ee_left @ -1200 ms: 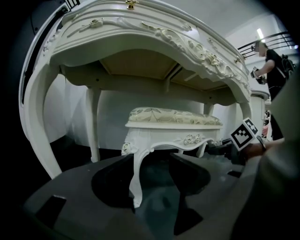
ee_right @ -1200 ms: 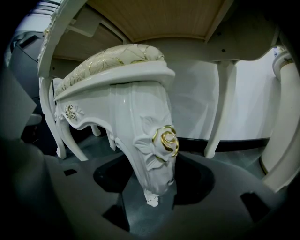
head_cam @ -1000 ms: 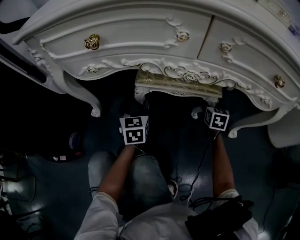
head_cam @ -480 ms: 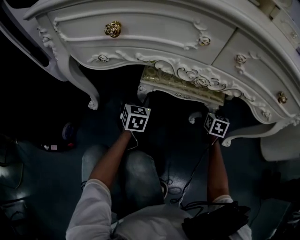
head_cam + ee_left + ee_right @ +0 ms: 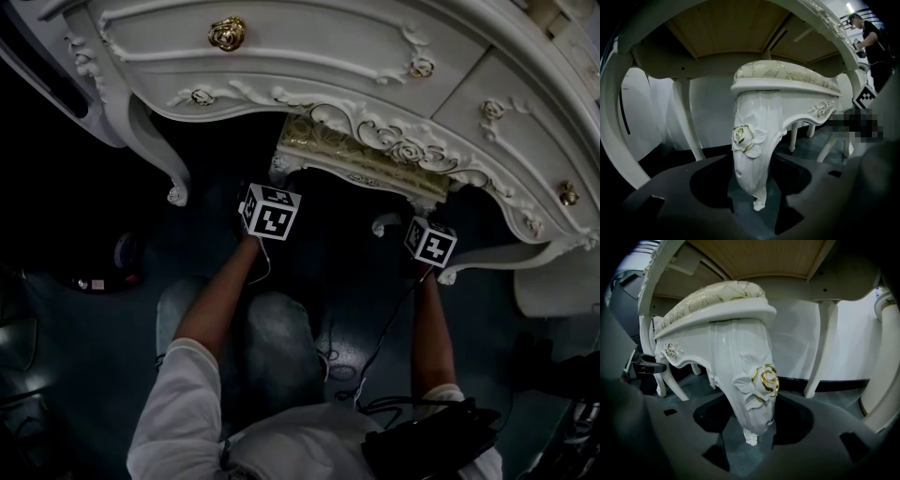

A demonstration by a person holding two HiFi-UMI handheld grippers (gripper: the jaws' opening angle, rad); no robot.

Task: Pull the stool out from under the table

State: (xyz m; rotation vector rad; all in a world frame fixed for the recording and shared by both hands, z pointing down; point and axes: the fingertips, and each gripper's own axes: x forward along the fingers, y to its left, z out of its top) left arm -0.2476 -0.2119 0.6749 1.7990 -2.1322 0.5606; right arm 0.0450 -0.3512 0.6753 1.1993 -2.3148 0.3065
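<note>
Straddling stool legs (image 5: 751,154), arms (image 5: 220,300) outstretched.

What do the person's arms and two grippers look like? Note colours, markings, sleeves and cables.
The left gripper and right gripper each have broad dark grey jaws with curved scooped cutouts. Each carries a white marker cube printed with black square patterns. The sleeves are white and leave the forearms bare. A thin cable trails back from the right gripper.

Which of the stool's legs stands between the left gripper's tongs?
The stool's near, rose-carved leg: it stands between the left gripper's open tongs, with gaps on either side. The other legs stand farther back.
</note>
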